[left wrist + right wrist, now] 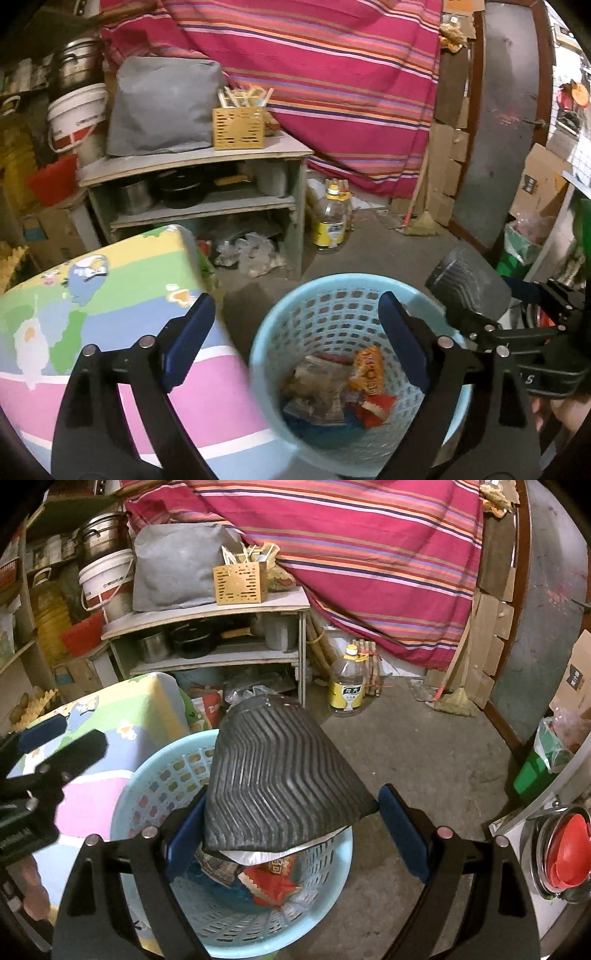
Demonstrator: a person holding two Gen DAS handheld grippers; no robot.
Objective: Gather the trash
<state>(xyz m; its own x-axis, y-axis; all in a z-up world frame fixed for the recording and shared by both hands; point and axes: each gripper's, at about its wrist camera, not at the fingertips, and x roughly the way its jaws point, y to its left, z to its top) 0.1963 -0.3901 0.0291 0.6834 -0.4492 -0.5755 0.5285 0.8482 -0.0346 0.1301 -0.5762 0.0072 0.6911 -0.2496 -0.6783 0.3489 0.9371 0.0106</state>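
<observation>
Cluttered storage space surrounds the blue basket, which stands on the concrete floor just beside a pastel-patterned surface, handy for dropping trash straight in. Snack wrappers already lie in the basket's bottom. Above the basket, the left gripper hangs with jaws spread wide and nothing between them. Over the basket's rim, the right gripper spans a black ribbed piece, jaws wide and apparently gripping its edges, likely about to drop it in.
</observation>
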